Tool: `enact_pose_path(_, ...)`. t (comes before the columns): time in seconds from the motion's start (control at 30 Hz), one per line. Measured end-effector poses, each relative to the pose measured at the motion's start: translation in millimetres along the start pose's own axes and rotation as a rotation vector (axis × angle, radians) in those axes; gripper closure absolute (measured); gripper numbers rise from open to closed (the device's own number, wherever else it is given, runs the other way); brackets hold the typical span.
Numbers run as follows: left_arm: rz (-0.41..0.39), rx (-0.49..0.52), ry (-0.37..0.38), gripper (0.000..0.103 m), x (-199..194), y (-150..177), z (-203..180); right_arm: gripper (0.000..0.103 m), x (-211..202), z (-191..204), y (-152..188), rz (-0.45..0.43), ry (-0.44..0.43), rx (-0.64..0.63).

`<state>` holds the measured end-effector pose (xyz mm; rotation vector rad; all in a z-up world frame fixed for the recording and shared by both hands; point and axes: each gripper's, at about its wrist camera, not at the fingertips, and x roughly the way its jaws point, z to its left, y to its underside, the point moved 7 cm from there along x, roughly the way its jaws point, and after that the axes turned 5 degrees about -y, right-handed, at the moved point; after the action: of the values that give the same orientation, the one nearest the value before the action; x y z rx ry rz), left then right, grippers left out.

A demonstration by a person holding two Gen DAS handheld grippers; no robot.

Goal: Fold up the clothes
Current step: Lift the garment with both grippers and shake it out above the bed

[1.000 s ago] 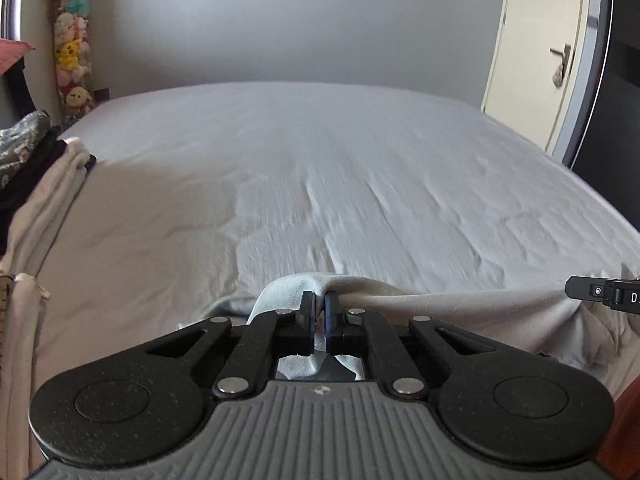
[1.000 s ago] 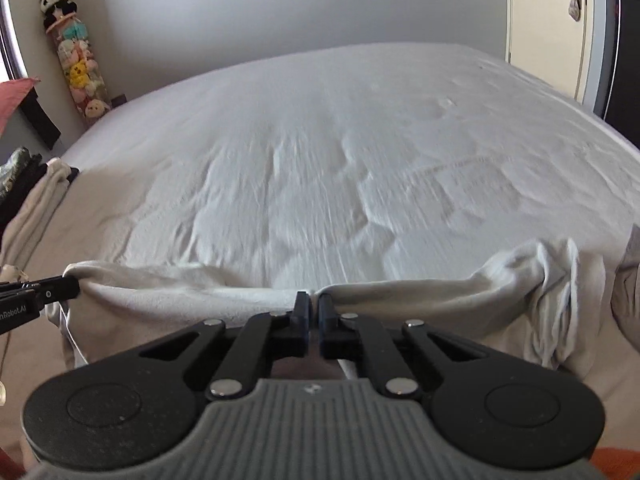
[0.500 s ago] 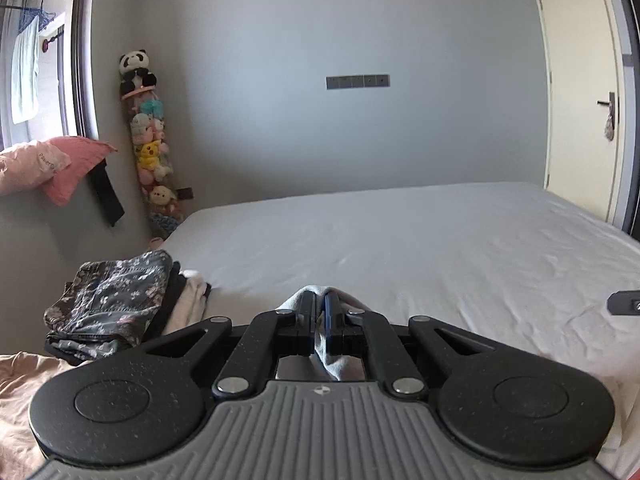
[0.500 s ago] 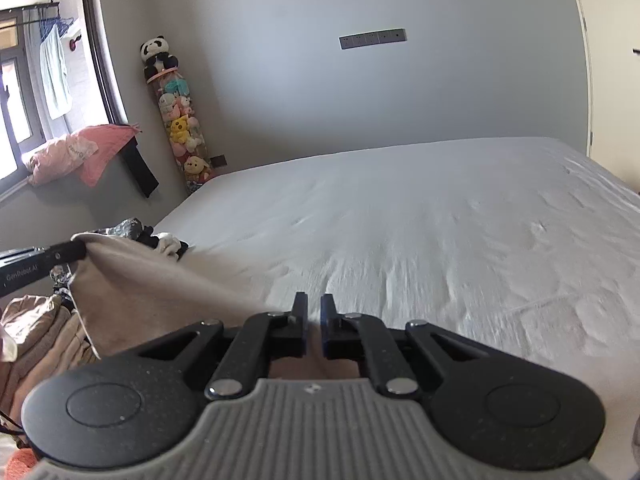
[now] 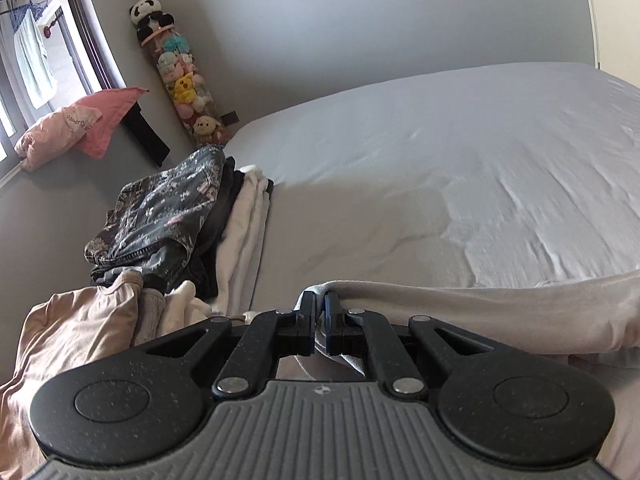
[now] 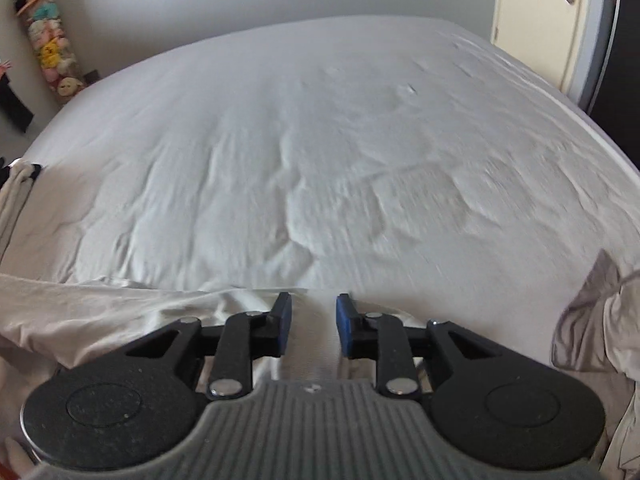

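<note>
Your left gripper (image 5: 319, 312) is pressed together on a fold of the beige garment (image 5: 480, 312), with a sliver of cloth showing between the two pads. From that pinch the garment runs off to the right as a thick rolled edge and is cut off at the frame border, so you cannot see how far it reaches there. What hangs under the gripper body is hidden by the gripper itself.

Your right gripper (image 6: 313, 322) stands spread, its blue pads (image 6: 285, 322) apart with flat cloth visible in the gap. The beige garment (image 6: 120, 312) lies crumpled on the near edge of the bed (image 6: 320, 140), spreading left from the fingers and running out of view. Whether either pad touches the fabric below is hard to tell, since the fingers cover the contact. A bunched grey-beige piece (image 6: 592, 320) sits at the right edge; it is cropped, and you cannot tell whether it belongs to the same garment.

In the left view, a stack of folded clothes (image 5: 168, 216) rests at the bed's left side, a floral dark item on top and white layers beneath. Pink fabric (image 5: 72, 328) in the lower left is partly hidden behind the gripper. Much of the sheet is smeared by motion blur, so its wrinkles read only roughly.
</note>
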<state>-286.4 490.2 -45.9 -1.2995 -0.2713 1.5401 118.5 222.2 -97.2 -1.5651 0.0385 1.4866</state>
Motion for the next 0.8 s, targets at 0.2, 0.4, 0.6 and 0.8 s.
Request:
enact_pose_path(0.2,0.037,0.027,-0.003,0.098,17,13,-7,0.059,45,-29,4,0.074,-0.038,0.139)
enact_pose_path(0.4,0.065,0.029,0.000,0.098,28,17,-8,0.058,80,-37,10,0.118,-0.108,0.237)
enact_pose_path(0.6,0.075,0.039,-0.008,0.098,30,17,-10,0.094,81,-35,17,0.127,-0.192,0.319)
enact_pose_path(0.8,0.051,0.041,0.039,0.098,14,8,-21,0.098,26,-48,-4,-0.022,-0.174,0.286)
